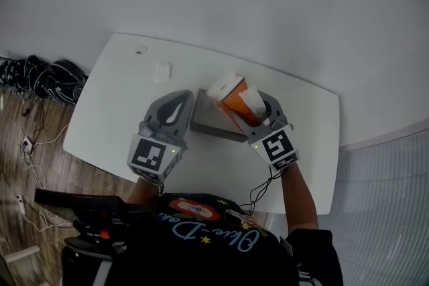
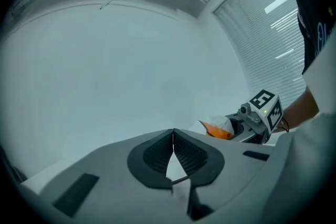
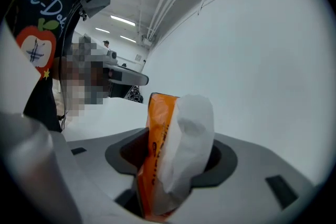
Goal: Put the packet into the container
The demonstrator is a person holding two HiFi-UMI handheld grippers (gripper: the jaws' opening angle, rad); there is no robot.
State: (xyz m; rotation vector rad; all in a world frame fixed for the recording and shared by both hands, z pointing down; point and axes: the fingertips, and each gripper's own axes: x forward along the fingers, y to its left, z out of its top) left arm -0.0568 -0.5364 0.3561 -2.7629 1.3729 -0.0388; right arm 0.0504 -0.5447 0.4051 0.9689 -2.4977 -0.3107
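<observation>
Packet, orange and white, is clamped upright in the right gripper just above the grey container, apparently ready to drop in. The left gripper, jaws together and empty, hovers just beside the container, perhaps to steady it.

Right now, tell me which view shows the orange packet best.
The right gripper view: the packet fills the centre, clamped between the jaws. The head view shows it small; the left gripper view, only an orange corner.
</observation>
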